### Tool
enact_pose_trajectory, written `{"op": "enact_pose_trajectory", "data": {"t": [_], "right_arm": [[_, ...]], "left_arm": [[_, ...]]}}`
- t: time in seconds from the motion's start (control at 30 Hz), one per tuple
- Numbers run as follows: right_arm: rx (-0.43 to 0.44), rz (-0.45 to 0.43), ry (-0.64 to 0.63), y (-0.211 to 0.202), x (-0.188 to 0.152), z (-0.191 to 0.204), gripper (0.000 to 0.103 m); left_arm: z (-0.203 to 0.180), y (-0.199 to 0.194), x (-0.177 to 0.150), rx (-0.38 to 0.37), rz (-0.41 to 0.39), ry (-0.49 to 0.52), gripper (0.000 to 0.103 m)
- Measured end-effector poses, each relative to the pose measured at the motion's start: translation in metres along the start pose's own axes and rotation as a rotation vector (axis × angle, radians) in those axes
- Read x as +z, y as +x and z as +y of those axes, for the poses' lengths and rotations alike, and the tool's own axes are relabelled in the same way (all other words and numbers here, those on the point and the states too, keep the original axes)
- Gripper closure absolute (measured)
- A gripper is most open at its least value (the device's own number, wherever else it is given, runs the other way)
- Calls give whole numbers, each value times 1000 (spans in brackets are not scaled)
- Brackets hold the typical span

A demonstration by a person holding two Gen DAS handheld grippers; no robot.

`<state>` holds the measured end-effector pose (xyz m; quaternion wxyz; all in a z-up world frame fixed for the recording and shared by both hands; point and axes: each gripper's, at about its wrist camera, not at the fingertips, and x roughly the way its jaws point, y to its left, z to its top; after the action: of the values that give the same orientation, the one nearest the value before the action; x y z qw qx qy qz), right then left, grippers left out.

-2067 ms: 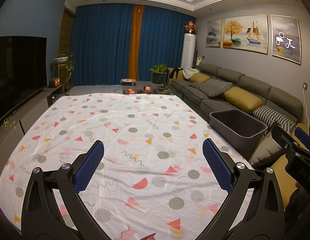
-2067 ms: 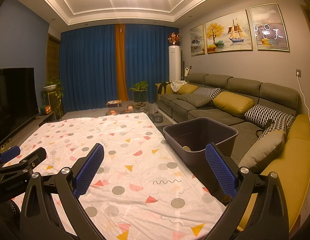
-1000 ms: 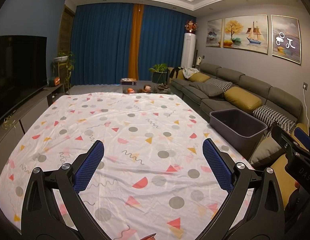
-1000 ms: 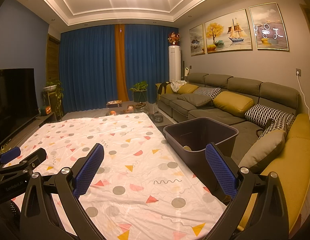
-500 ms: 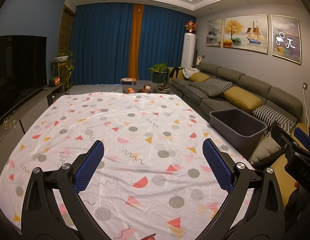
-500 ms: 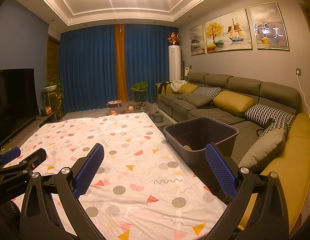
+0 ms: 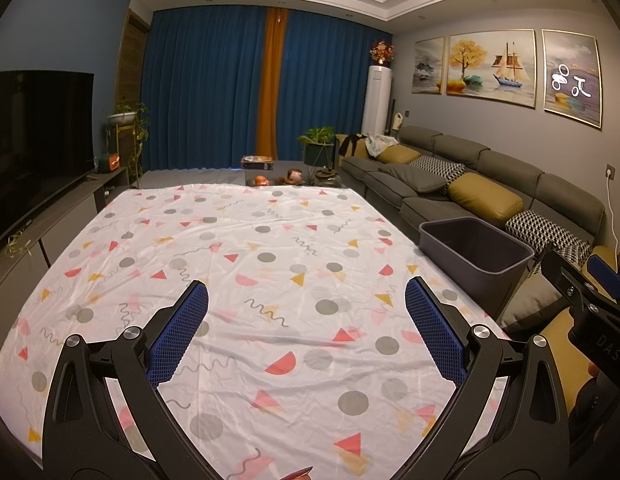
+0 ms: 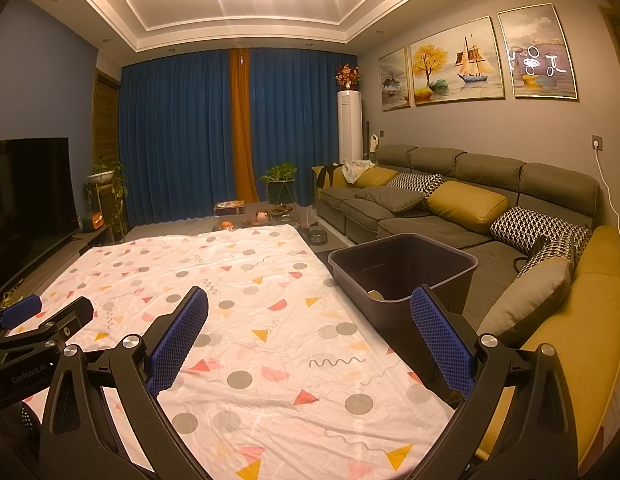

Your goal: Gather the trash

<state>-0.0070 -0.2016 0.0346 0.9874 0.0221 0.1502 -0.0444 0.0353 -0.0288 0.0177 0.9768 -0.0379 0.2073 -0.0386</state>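
Observation:
A dark grey bin (image 7: pixel 476 252) stands at the right edge of the table covered by a patterned white cloth (image 7: pixel 245 264). In the right wrist view the bin (image 8: pixel 406 268) holds a pale item (image 8: pixel 376 295) at its bottom. My left gripper (image 7: pixel 305 332) is open and empty above the near part of the cloth. My right gripper (image 8: pixel 310 330) is open and empty, its right finger in front of the bin. No loose trash shows on the cloth, except a small red scrap (image 7: pixel 297 473) at the bottom edge of the left wrist view.
A grey sofa (image 8: pixel 450 208) with yellow and patterned cushions runs along the right. A TV (image 7: pixel 33 140) on a low cabinet stands on the left. Blue curtains, plants and a low table with small items are beyond the far table edge.

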Motion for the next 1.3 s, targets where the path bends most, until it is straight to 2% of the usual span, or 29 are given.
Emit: {"op": "enact_pose_trajectory", "data": {"t": [1.3], "right_arm": [[6, 5, 10, -1, -4, 0, 6]], "left_arm": [[0, -11, -1, 14, -30, 10, 6]]}}
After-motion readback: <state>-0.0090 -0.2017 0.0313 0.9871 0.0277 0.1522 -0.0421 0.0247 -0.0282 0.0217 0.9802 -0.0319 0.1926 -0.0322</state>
